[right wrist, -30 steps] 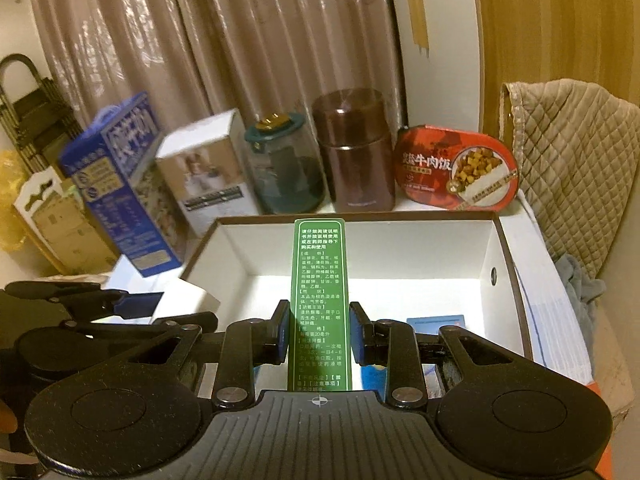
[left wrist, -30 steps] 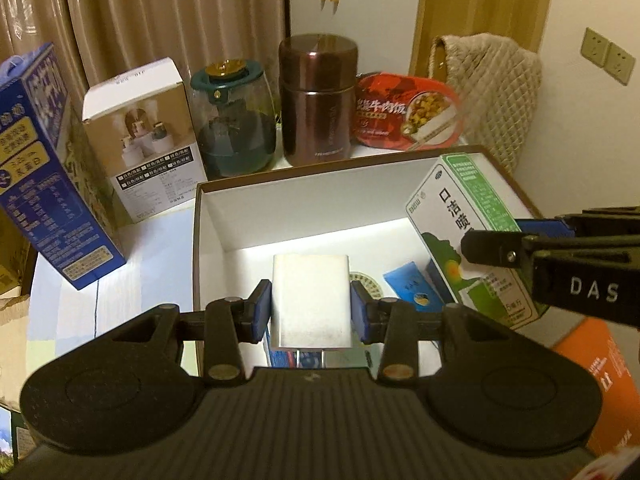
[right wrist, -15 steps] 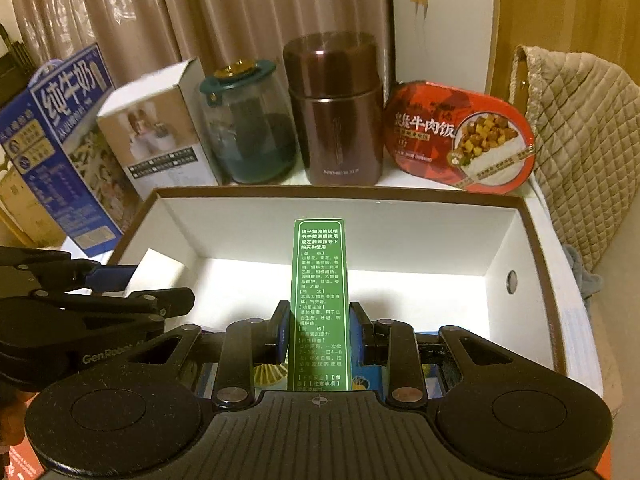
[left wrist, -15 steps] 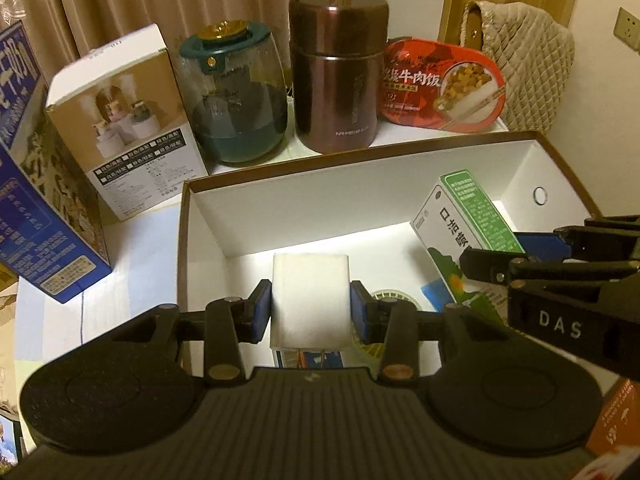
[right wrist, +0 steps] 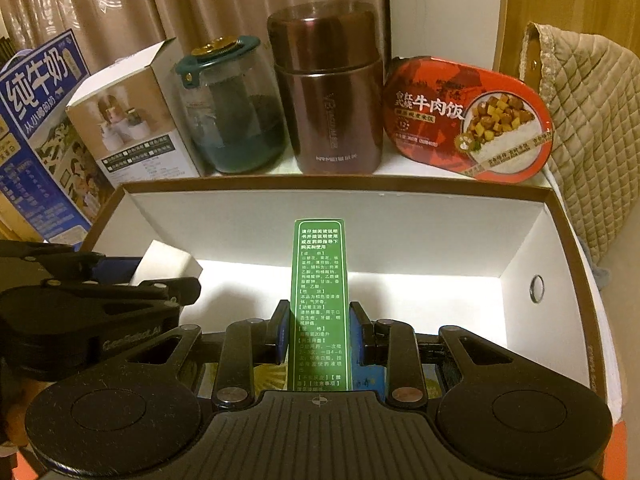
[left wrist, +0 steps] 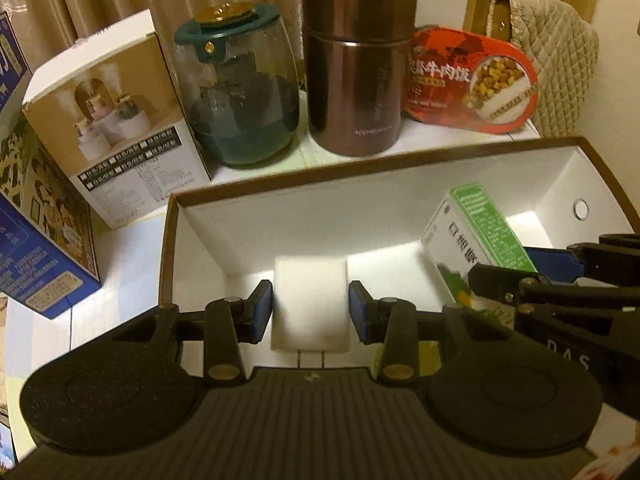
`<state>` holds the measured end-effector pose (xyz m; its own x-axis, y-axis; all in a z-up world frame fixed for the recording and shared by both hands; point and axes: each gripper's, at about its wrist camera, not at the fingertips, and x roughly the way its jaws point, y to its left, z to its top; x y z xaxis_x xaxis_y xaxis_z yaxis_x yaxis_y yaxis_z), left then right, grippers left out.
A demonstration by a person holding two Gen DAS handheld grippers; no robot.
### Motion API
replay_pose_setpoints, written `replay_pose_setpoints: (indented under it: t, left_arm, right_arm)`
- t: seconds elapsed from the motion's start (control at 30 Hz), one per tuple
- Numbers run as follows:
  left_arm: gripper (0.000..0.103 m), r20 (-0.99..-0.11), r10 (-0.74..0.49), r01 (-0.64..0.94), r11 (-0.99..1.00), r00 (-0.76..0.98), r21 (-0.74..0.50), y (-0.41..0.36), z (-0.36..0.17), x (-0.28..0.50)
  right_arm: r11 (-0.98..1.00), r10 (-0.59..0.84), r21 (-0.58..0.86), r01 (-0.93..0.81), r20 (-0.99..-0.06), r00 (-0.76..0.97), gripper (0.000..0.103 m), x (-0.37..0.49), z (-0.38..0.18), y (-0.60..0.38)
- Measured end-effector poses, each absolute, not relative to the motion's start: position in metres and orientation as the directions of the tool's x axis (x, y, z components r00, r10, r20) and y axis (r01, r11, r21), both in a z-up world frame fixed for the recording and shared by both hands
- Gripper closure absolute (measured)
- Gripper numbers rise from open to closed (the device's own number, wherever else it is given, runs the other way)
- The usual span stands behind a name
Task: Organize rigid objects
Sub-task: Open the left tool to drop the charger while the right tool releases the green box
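A white plug block (left wrist: 309,304) with two metal prongs hangs between the blue pads of my left gripper (left wrist: 310,312), low inside the open white-lined cardboard box (left wrist: 360,216). The jaws are opening, and a thin gap shows on each side of the block. My right gripper (right wrist: 319,336) is shut on a tall green medicine box (right wrist: 320,288), held upright over the box floor (right wrist: 420,292). In the left wrist view the green box (left wrist: 476,232) leans at the right, clamped by the right gripper (left wrist: 512,264). In the right wrist view the white block (right wrist: 168,266) shows at the left.
Behind the cardboard box stand a blue milk carton (right wrist: 40,128), a white product box (right wrist: 132,120), a glass jar with a green lid (right wrist: 232,112), a brown flask (right wrist: 332,100) and a red meal tub (right wrist: 468,120). A quilted cushion (right wrist: 592,120) is at the right. Small packets lie on the box floor.
Both grippers have moved forward and down into the cardboard box with their loads. The left jaws have parted slightly from the white block.
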<state>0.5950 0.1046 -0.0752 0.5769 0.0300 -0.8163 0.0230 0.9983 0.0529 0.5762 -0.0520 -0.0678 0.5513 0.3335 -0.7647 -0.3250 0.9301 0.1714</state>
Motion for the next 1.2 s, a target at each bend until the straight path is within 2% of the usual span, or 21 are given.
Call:
replay_pose_setpoints:
  t: [0.1, 0.23, 0.53, 1.2]
  left_arm:
    - [0.055, -0.815, 0.02, 0.027, 0.999, 0.579, 0.044, 0.105, -0.074, 0.596]
    - [0.055, -0.814, 0.004, 0.031, 0.999, 0.58, 0.027, 0.108, -0.072, 0.588]
    - [0.055, -0.819, -0.021, 0.029, 1.0, 0.574, -0.006, 0.111, -0.067, 0.565]
    - [0.054, -0.782, -0.05, 0.025, 0.999, 0.622, -0.044, 0.105, -0.029, 0.515]
  right_arm:
    - [0.926, 0.352, 0.191, -0.326, -0.751, 0.558, 0.076, 0.578, -0.069, -0.052]
    - [0.921, 0.355, 0.187, -0.342, -0.766, 0.536, 0.074, 0.575, -0.07, -0.052]
    - [0.913, 0.379, 0.212, -0.349, -0.757, 0.532, 0.058, 0.556, -0.059, -0.062]
    - [0.906, 0.414, 0.262, -0.332, -0.713, 0.565, 0.051, 0.518, -0.026, -0.083]
